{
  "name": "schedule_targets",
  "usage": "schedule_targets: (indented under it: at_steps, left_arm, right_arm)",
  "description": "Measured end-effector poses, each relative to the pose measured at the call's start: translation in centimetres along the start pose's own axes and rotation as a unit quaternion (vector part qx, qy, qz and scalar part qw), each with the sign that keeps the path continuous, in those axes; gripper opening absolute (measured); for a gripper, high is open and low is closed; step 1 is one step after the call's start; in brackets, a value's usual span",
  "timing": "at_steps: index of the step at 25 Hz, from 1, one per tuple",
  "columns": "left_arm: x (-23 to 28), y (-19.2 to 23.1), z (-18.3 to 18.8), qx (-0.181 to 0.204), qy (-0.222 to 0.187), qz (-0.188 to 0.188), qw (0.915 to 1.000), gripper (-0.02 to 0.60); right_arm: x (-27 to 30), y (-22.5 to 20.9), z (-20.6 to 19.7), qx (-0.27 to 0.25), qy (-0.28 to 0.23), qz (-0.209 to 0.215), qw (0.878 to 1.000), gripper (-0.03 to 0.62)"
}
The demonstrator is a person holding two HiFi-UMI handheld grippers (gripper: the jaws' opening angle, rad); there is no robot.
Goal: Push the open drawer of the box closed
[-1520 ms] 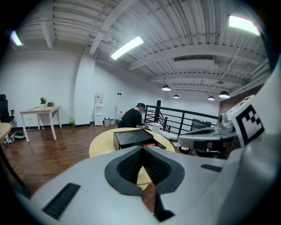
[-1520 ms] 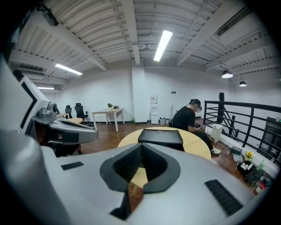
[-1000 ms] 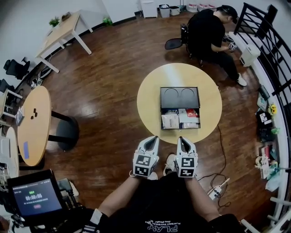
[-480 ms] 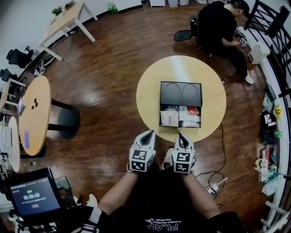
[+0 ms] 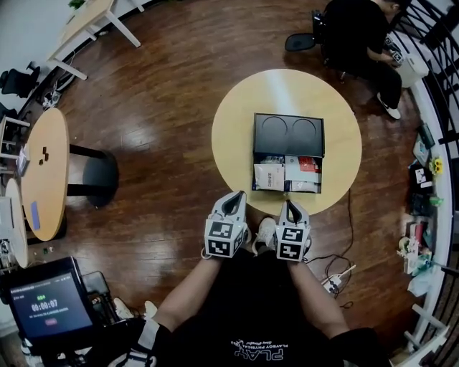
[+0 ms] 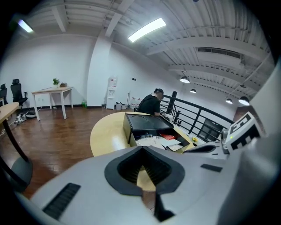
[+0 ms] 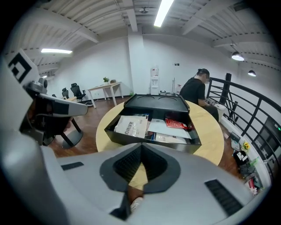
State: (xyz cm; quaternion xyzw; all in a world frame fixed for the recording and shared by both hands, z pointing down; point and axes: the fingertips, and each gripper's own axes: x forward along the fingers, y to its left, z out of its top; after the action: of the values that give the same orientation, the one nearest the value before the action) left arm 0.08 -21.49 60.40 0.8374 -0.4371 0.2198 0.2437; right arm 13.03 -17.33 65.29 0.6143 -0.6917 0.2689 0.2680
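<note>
— While held just off the near edge of the round table, gripping anything?
— Nothing. Left gripper and right gripper side by side, jaws together, empty. Drawer standing out of the box (papers inside), apart from both.

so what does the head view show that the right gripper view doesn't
Only the head view: the timer screen at lower left and the power strip on the floor. Only the right gripper view: the ceiling strip light and the water dispenser by the far wall. Both: the round table, the black box with its open drawer holding papers, and the seated person.
</note>
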Motion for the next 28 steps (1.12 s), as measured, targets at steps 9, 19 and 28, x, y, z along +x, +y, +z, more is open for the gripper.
schedule_targets:
  at_steps: [9,19,28]
  left_arm:
    - [-0.1,-0.2,-1.6,0.009,0.019,-0.013,0.9997,-0.003]
    - [0.0,0.6,-1.3,0.004,0.025,-0.021,0.9994,-0.003]
    - [-0.1,0.6,-1.6,0.001,0.028,-0.025,0.9993,-0.003]
  right_arm:
    - [1.2,-0.1,-1.6,0.002,0.023,-0.018,1.000,0.009]
    - [2.6,-0.4,-2.0,-0.005,0.055,-0.034,0.998,0.046]
    - [2.9,-0.7,-2.0,0.002,0.062,-0.040,0.997,0.052]
